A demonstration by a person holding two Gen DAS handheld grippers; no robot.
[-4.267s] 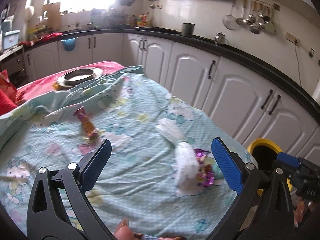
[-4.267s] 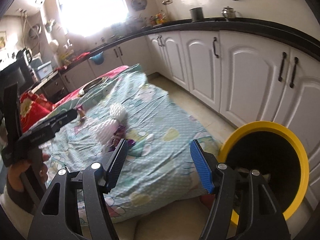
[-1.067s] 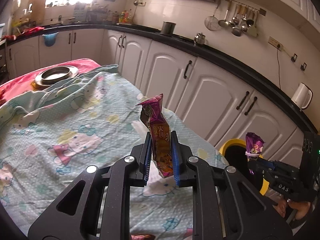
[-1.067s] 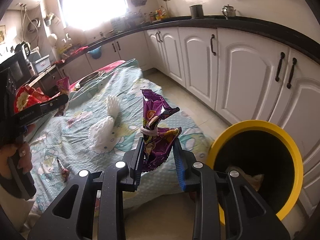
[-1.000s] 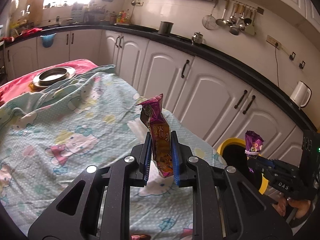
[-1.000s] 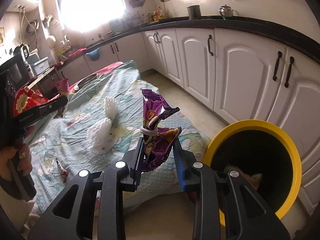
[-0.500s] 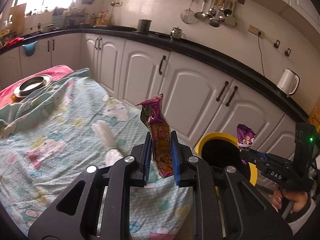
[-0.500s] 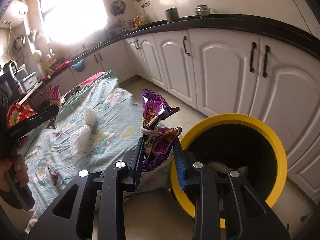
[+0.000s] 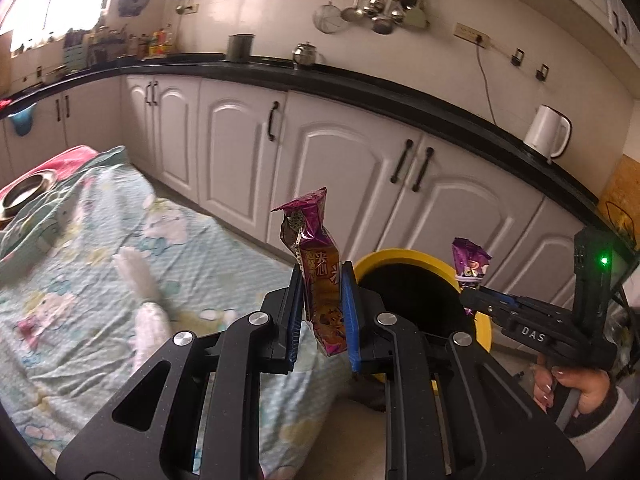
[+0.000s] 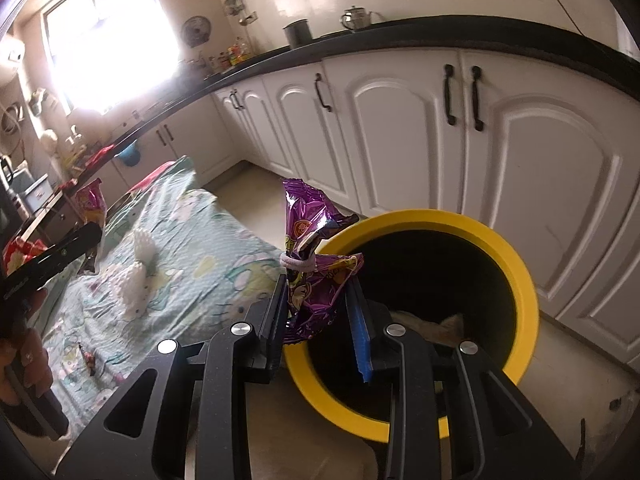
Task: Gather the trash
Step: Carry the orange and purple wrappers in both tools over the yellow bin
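**A:** Any writing readable? Only thing clear is "DAS" in white on the side of the right gripper point(image 9: 472, 300), seen from the left wrist. The orange wrapper point(image 9: 320, 280) has big Chinese characters, too warped to read properly.

**B:** Same here. That wrapper is a long stick pack, purple-pink crimped top, orange body, standing upright in the left gripper point(image 9: 322, 312), whose blue-padded jaws are pinching it around the middle.

**A:** And the right one's jaws are clamped on the purple bag point(image 10: 316, 276), shiny crinkled foil with a yellow logo, neck tied off with a pale band. It sits right over the near rim of the bin point(image 10: 516, 268).

**B:** Bin's black inside with a fat yellow rim, standing on the floor against white cabinets point(image 10: 540, 184). Something pale is already at the bottom.

**A:** Left of it is a bed with a mint cartoon sheet point(image 9: 72, 320), a white crumpled tissue point(image 9: 148, 312) lying on it. Black counter point(image 9: 460, 116) above the cabinets carries a white kettle point(image 9: 546, 132); utensils hang on the tiled wall.
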